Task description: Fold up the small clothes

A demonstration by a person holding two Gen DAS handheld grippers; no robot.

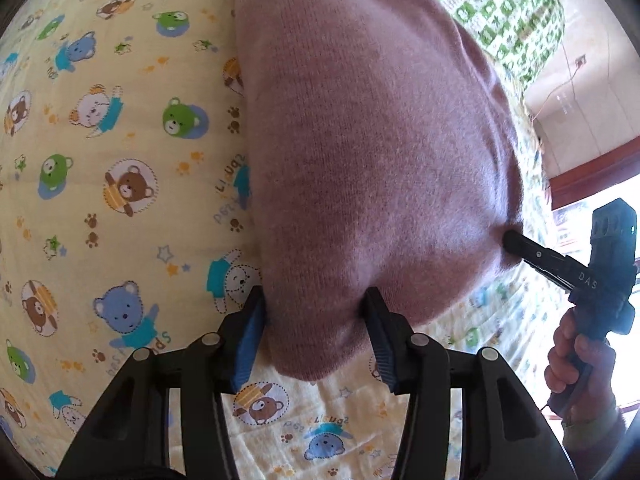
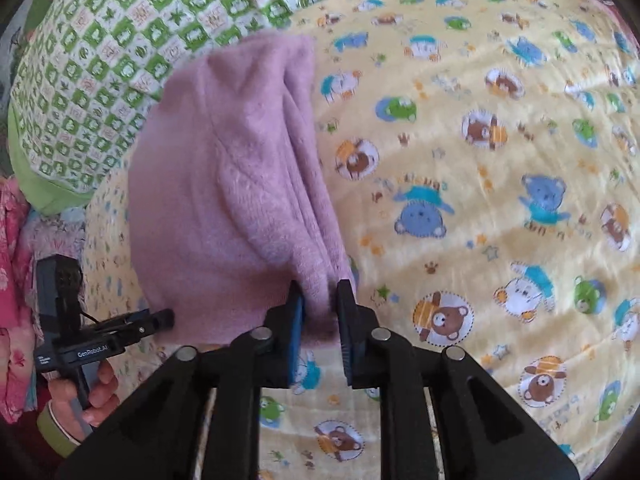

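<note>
L gripper (image 1: 316, 312) & R gripper (image 2: 320, 300), 2 total, each pinching 1 pink knit (image 1: 360, 140), fuzzy, bunched into folds, lifted over teddy-print sheet (image 1: 100, 160); green quilt (image 2: 100, 60) behind.

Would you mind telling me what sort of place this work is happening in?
Most likely a bedroom at home: the pink sweater lies on a bear-print sheet, beside a green checked quilt, with a tiled wall behind.
</note>
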